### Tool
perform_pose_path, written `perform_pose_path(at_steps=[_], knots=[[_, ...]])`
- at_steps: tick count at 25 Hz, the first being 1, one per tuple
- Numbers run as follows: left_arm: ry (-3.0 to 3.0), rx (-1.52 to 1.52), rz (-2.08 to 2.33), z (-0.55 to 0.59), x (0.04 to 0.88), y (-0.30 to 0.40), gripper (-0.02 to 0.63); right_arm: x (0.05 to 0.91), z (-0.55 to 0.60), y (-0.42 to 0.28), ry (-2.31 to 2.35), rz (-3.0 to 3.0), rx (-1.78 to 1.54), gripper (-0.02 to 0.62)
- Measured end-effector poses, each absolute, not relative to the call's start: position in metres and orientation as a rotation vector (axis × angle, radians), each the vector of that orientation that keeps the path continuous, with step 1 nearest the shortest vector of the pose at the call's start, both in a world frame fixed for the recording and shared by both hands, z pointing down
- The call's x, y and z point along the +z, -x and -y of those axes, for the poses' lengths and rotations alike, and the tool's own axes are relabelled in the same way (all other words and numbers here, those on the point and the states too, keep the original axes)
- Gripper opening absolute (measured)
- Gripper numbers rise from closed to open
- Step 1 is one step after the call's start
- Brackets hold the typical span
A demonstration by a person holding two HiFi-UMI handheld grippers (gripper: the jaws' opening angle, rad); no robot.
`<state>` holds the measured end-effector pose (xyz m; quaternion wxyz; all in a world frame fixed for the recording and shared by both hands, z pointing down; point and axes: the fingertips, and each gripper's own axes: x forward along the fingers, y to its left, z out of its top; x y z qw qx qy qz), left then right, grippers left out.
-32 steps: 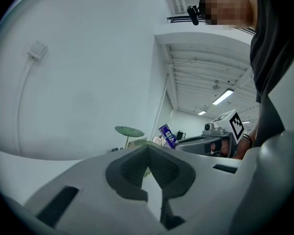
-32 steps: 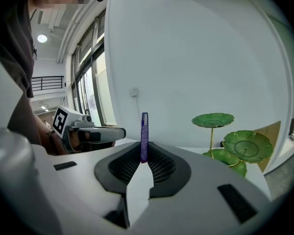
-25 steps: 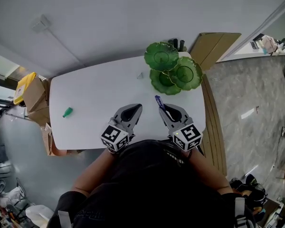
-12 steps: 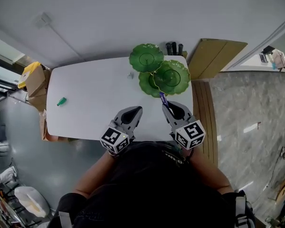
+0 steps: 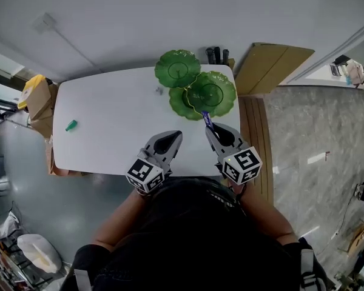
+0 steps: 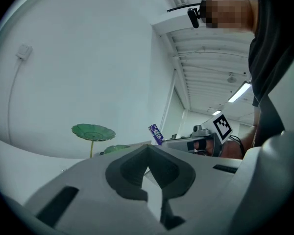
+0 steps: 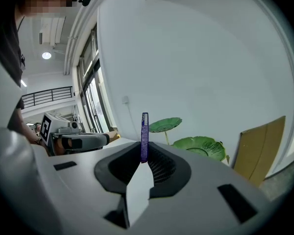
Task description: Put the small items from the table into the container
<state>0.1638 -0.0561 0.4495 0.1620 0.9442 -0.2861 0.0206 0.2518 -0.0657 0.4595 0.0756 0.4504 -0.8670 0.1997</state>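
Honestly, nothing readable here. The purple packet (image 6: 156, 133) has some white print on it, but it's too small and blurry to make out. The left cube (image 5: 144, 174) and right cube (image 5: 243, 164) only carry black-and-white square marker patterns.

L gripper (image 5: 171, 137) out front, jaws together, nothing btwn them. R gripper (image 5: 210, 130) level alongside it, jaws pinched on a thin purple sachet (image 5: 206, 120) poking up past the tips. Both angled slightly down, forearms (image 5: 118, 220) tucked near the torso.
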Motion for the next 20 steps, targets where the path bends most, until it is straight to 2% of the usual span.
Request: perform_pose_path(at_steps=[9, 20], knots=[[-2.694, 0.054, 0.816, 0.081, 0.454, -0.179, 0.006, 0.469, 0.097, -0.288, -1.439, 2.532, 0.618, 0.054], [-2.688, 0.045, 0.811, 0.089, 0.453, -0.183, 0.006, 0.505, 0.147, -0.299, -1.403, 2.416, 0.652, 0.054]])
